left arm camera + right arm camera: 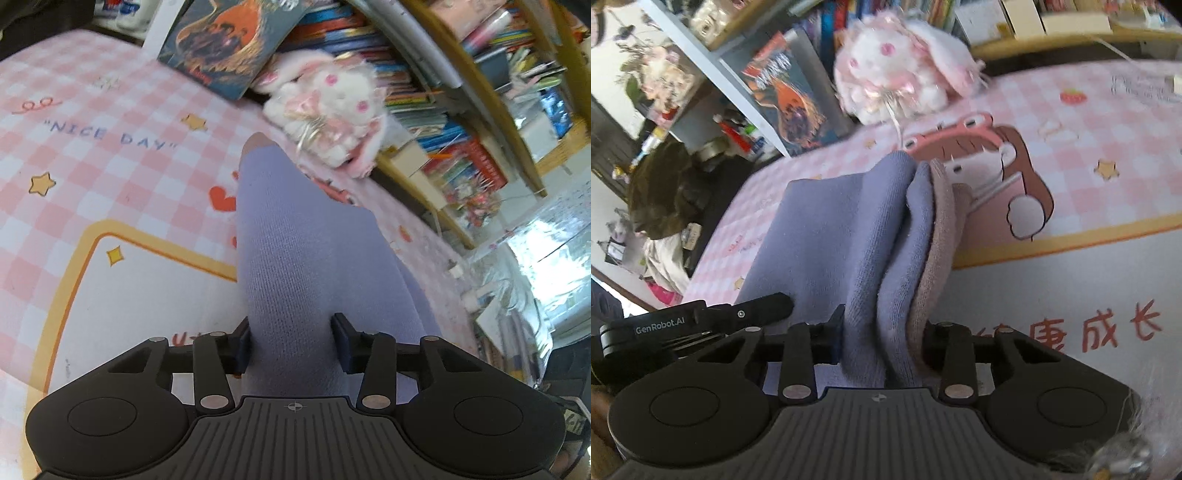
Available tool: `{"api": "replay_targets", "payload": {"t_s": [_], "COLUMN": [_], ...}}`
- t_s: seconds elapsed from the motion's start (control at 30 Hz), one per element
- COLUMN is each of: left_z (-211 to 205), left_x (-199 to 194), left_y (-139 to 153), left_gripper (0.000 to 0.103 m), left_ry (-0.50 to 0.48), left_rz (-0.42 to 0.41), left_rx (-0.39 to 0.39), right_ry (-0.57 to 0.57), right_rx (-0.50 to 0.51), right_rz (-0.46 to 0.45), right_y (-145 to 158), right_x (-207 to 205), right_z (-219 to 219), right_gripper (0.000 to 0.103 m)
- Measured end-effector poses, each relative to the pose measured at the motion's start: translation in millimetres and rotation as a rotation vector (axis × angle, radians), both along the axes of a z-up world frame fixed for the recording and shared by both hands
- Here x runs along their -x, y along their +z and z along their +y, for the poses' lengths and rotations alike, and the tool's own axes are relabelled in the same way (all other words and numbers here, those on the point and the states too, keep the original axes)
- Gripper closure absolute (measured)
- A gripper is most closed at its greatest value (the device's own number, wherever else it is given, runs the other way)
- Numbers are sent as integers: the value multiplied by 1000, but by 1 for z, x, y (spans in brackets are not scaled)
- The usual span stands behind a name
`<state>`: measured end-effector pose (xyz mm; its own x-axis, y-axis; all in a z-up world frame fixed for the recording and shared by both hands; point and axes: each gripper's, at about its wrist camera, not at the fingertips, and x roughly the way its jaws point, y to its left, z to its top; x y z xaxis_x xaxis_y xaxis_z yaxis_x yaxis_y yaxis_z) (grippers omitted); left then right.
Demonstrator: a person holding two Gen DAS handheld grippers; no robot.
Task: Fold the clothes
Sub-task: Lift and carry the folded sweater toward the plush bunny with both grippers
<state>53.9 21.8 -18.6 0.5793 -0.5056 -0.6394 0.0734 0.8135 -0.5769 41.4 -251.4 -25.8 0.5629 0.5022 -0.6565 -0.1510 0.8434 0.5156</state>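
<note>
While both my grippers, left (291,341) and right (882,338), clamp the lavender garment (295,266), the mat (110,177) reads "NICE DAY"; only right view shows "GenRobot.AI".

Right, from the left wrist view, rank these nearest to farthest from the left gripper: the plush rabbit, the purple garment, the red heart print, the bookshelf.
1. purple garment, between the left gripper fingers.
2. red heart print, ahead, left of the garment.
3. plush rabbit, farther, ahead and right at the mat's edge.
4. bookshelf, behind the rabbit, far right.

lavender garment (295,266), pink-checked cloth (110,155)
</note>
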Motion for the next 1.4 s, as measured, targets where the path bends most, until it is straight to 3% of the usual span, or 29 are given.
{"api": "replay_targets", "payload": {"t_s": [0.17,0.57,1.0,1.4], "left_z": [-9,-36,-79,-57], "left_x": [5,8,1,-10], "left_y": [11,14,20,18], "left_gripper": [60,60,60,60], "left_ry": [-13,-36,-161,-225], "left_rz": [-41,-48,-64,-56], "left_rx": [-9,-17,-22,-5], "right_ry": [12,-2,-119,-201], "right_rx": [5,-2,-9,8], "right_rz": [-65,-81,-94,-88], "right_y": [11,13,16,18], "right_x": [9,19,41,51], "right_z": [-7,-31,-74,-59], "right_gripper": [71,71,71,71]}}
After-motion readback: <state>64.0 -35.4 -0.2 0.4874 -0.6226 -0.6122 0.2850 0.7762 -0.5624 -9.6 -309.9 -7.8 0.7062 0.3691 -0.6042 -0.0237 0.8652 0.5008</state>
